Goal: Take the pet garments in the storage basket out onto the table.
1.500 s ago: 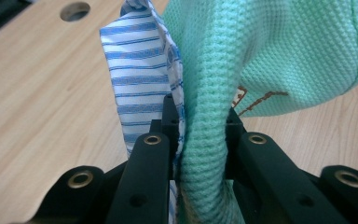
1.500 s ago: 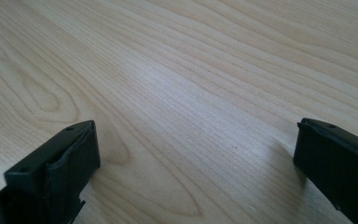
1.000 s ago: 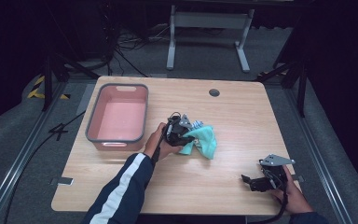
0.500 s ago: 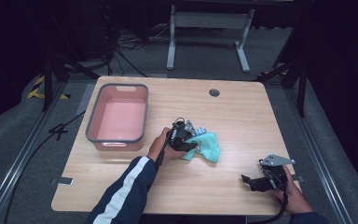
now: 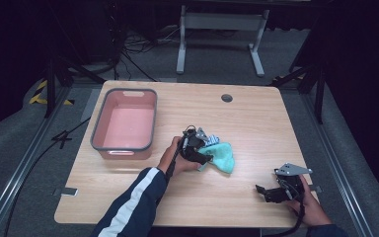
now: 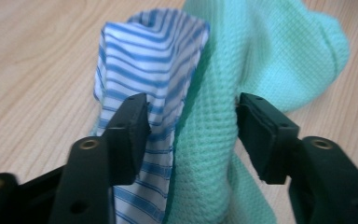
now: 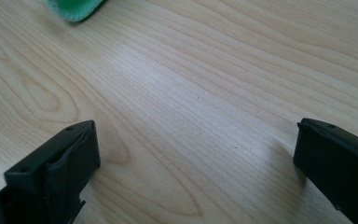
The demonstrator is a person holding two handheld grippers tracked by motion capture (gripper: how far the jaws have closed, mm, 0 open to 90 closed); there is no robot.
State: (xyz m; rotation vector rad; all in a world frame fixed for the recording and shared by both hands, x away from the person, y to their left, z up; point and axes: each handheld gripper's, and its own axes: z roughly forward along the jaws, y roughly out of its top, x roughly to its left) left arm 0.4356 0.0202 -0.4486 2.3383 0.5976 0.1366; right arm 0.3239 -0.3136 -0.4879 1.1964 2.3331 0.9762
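Note:
A mint-green waffle cloth (image 5: 222,157) lies bunched at the middle of the wooden table (image 5: 256,128), with a blue-and-white striped cloth (image 5: 211,138) tucked against its far side. My left gripper (image 5: 199,151) sits right on this heap. In the left gripper view the striped cloth (image 6: 154,56) and the green cloth (image 6: 270,51) stand up between the jaws of my left gripper (image 6: 191,105), which have just been opening and no longer squeeze the folds. My right gripper (image 5: 262,192) rests near the table's front right, open over bare wood (image 7: 193,140).
A pink tub with a grey rim (image 5: 96,131) stands at the table's left, nothing visible inside. A round cable hole (image 5: 226,98) sits near the far edge. A metal stand and cables lie on the floor beyond the table.
The left gripper's jaws have parted around the cloths, and the hand with the heap has shifted slightly toward the near right. The right gripper has stayed where it was.

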